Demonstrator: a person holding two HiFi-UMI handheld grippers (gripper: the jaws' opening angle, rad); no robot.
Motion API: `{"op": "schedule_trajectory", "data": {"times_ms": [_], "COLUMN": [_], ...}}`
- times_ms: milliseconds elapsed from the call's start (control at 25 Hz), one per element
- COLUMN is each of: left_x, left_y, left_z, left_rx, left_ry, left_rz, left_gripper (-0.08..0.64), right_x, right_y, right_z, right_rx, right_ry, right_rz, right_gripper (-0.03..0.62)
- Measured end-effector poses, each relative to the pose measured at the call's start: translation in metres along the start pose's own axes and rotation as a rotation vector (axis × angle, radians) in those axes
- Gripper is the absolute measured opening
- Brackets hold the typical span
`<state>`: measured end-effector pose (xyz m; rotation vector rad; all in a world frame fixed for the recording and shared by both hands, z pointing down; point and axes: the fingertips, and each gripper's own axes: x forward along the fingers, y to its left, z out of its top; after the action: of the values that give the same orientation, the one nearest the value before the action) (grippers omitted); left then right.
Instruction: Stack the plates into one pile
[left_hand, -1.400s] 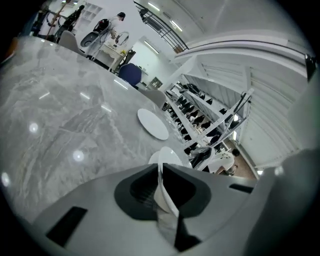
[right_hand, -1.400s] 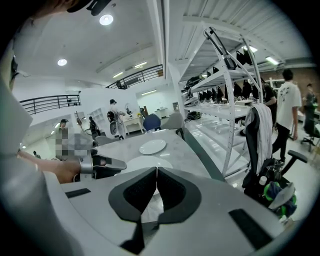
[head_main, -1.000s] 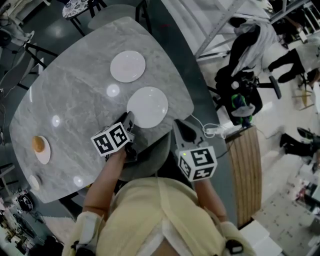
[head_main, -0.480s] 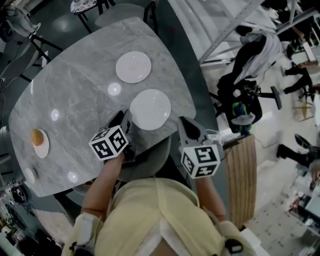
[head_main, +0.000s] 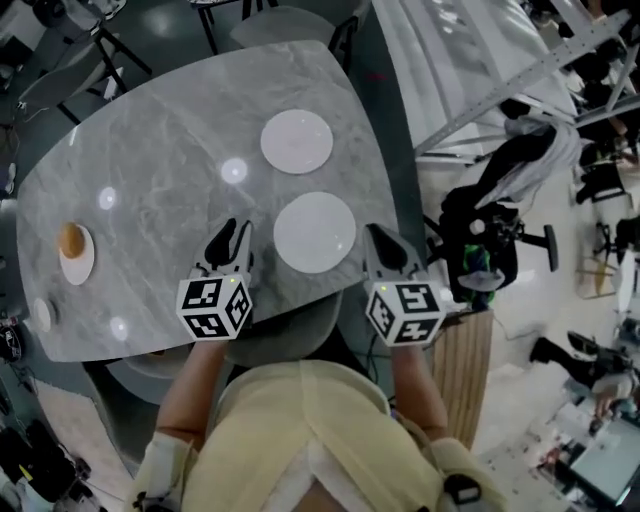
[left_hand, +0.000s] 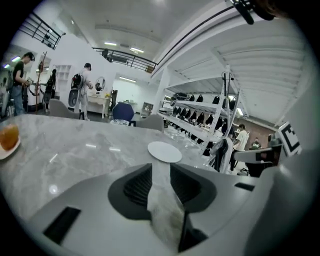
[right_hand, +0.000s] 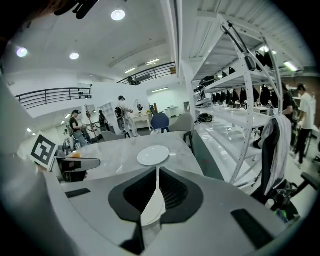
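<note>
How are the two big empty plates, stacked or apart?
Apart: near plate and far plate each lie flat on the table, bare marble between them.

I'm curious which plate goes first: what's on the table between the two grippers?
The nearer white plate, lying between the left gripper and the right gripper, in the head view.

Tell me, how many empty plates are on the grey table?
2. The far plate lies near the table's far edge; the near plate lies by its near edge. A third plate at the left holds food.
</note>
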<state>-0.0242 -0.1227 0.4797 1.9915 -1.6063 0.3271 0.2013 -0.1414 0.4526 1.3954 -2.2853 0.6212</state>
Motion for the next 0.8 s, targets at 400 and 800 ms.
{"op": "schedule_trajectory", "data": {"times_ms": [400, 800], "left_x": [-0.030, -0.035], "left_y": [0.038, 0.055], "left_z": [0.005, 0.006], "left_rx": [-0.005, -0.065], "left_ry": [-0.066, -0.075], "left_rz": [0.126, 0.191], "left_gripper": [0.110, 0.110], "right_x": [0.045, 0.086], "right_y": [0.005, -0.009], "right_z": [0.021, 0.032], "right_rx": [-0.032, 0.000], "right_ry": [0.024, 0.097], "right_rz": [0.082, 0.154], "right_gripper": [0.006, 0.093]}}
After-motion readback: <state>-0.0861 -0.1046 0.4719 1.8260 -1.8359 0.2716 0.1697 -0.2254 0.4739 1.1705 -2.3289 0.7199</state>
